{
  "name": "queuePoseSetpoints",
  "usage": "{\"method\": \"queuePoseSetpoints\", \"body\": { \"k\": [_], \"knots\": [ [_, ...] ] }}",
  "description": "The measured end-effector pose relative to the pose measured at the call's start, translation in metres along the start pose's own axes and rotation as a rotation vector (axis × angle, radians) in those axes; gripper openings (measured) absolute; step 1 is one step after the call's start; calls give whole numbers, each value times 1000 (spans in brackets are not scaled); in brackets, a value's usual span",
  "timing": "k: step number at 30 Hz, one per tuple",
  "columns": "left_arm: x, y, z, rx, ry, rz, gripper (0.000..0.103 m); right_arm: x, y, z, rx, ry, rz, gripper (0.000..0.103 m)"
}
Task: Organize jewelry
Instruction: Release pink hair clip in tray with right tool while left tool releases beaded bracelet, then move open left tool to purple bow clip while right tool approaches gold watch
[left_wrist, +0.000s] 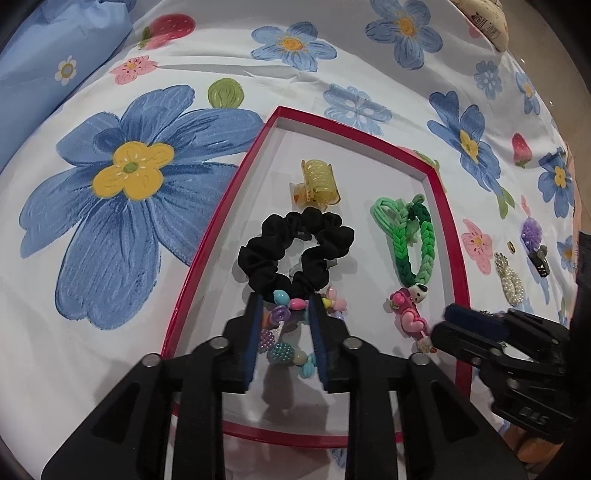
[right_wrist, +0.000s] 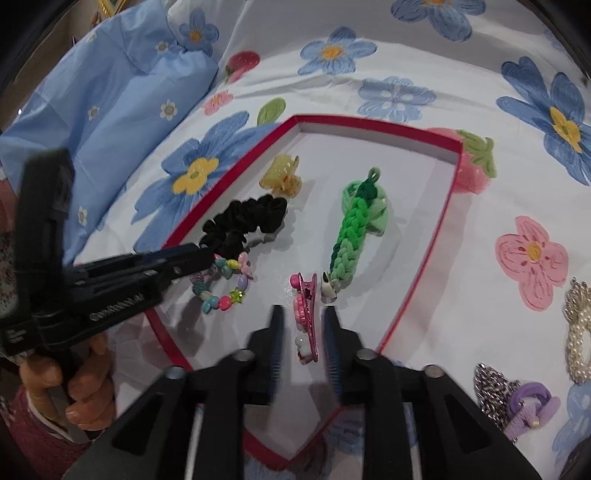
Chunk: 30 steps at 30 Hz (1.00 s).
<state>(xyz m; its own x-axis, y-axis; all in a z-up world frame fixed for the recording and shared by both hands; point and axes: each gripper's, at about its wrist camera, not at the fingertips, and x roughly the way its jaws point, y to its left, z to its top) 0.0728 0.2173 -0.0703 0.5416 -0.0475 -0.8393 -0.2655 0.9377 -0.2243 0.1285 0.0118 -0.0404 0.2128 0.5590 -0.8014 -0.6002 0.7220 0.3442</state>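
Observation:
A red-rimmed white tray (left_wrist: 221, 214) (right_wrist: 417, 280) lies on a flowered sheet. In it are a yellow claw clip (left_wrist: 319, 181) (right_wrist: 282, 177), a black scrunchie (left_wrist: 295, 251) (right_wrist: 243, 221), a green braided band (left_wrist: 406, 236) (right_wrist: 354, 229), a colourful bead bracelet (left_wrist: 288, 332) (right_wrist: 225, 284) and a pink hair clip (left_wrist: 408, 317) (right_wrist: 306, 317). My left gripper (left_wrist: 284, 306) (right_wrist: 210, 258) is open, its fingers either side of the bead bracelet. My right gripper (right_wrist: 303, 314) (left_wrist: 448, 315) is open, its fingers either side of the pink clip.
Outside the tray to the right lie a pearl piece (left_wrist: 511, 280) (right_wrist: 578, 332), a purple hair tie (right_wrist: 528, 406) (left_wrist: 532, 230), a silver clip (right_wrist: 491, 387) and a dark clip (left_wrist: 540, 260). A blue pillow (left_wrist: 55, 55) (right_wrist: 110, 110) lies far left.

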Motion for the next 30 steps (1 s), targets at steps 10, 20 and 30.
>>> {"method": "queuePoseSetpoints", "body": {
  "k": [10,20,30],
  "knots": [
    [-12,-2,-4,-30,-7,-6,49,-54,-7,-19,29,-89,4,39],
    [-43,-30,-14,-16,-35,-44,57,-96,-28,-50,75,-131,-23,41],
    [-61,-72,-31,59,-39,-85,58,-133,-55,-79,139,-163,-63,42]
  ]
}}
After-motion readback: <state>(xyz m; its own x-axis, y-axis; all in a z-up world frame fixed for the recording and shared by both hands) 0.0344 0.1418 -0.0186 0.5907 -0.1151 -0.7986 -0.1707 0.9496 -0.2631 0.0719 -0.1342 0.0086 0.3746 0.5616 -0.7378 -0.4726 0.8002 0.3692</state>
